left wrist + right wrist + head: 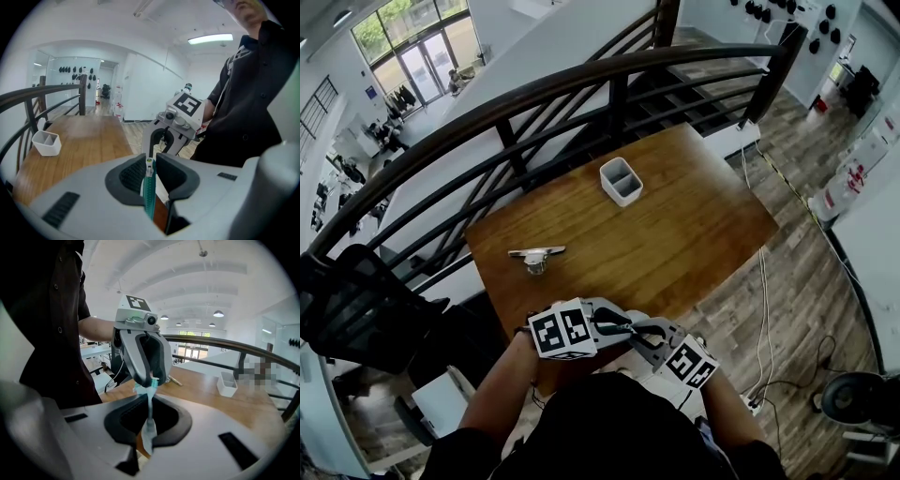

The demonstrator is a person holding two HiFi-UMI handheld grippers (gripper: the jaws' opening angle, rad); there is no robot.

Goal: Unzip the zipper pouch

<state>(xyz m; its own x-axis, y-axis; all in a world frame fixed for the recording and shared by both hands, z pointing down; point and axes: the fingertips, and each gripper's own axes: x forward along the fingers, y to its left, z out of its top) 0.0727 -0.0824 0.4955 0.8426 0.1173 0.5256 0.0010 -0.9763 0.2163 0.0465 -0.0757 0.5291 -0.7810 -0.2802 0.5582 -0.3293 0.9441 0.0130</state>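
Both grippers meet close to the person's body, just off the near edge of the wooden table. The zipper pouch is a thin teal-edged strip seen edge-on between my left gripper's pads, a small white tab at its top. In the right gripper view the pouch runs pale and thin through my right gripper, which is shut on it. Its teal end sits in the left gripper, facing me. In the head view the left gripper and right gripper touch tips; the pouch is hidden there.
A white two-compartment holder stands at the table's far side. A small metal object lies near the left edge. A dark railing curves behind the table. Cables lie on the floor to the right.
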